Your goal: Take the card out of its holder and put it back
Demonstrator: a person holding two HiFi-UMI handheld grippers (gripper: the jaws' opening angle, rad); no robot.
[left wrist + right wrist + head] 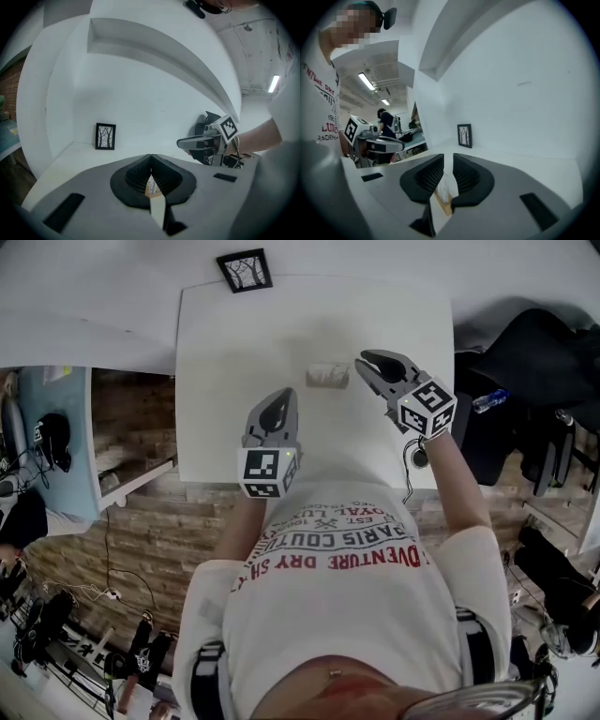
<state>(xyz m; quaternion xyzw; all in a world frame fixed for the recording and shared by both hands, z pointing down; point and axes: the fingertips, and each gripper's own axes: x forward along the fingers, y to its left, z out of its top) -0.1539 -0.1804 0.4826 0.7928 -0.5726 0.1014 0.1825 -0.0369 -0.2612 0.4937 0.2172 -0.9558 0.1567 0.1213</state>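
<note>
The card was out of its holder, so the taking-out half looked done and the putting-back was the step in hand.

On the left, the left hand-held gripper (150, 157) had its jaws together, clamped on the card (153, 186). The card stood edge-on between them, with a strip of print showing.

Further right, the holder (326, 376), a clear sleeve on a tan base, showed blurred over the white surface (225, 352), just ahead of the right hand-held gripper (364, 362). In the right gripper view the jaws stood only a little apart, with the holder in the narrow gap. It seemed to fill that gap, and neither gripper view showed a holder standing on the surface. I judged it pinched there rather than merely seen between the jaws.

The two grippers were near each other but apart, and the card and holder were not touching.

The next move probably called for bringing the card's lower edge over the holder's slot, squaring it to the slot, and sliding it down while the right side braced the holder. The slot looked narrow, so a slight tilt could catch the card on the rim.
</note>
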